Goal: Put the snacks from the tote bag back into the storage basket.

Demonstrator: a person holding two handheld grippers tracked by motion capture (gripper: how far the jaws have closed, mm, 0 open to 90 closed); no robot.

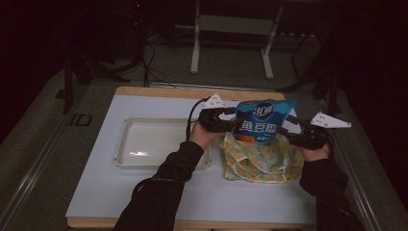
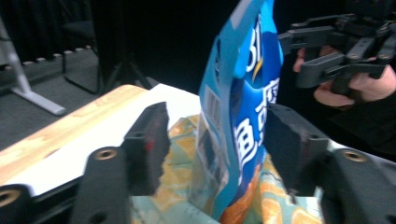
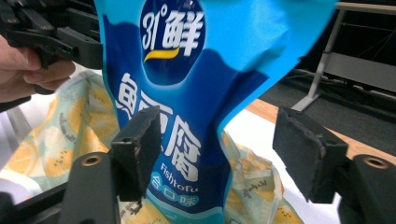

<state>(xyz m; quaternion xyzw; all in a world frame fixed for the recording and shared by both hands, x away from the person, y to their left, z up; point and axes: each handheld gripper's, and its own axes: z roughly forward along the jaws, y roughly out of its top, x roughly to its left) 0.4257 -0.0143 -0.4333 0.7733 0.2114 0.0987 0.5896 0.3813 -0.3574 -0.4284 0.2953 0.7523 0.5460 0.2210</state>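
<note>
Blue snack pouch (image 1: 262, 122) stands in patterned cloth bag (image 1: 257, 161), between both grippers. Left gripper (image 2: 212, 144) and right gripper (image 3: 229, 154) spread, pinching nothing; insertion seemingly half done

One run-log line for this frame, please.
left gripper: open around blue snack pouch | right gripper: open, beside pouch | pouch: upright in patterned cloth bag | white tray: left, empty

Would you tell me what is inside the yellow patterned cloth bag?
A blue snack pouch stands in the cloth bag, its top sticking out. Its bottom is hidden, as is anything beneath.
</note>
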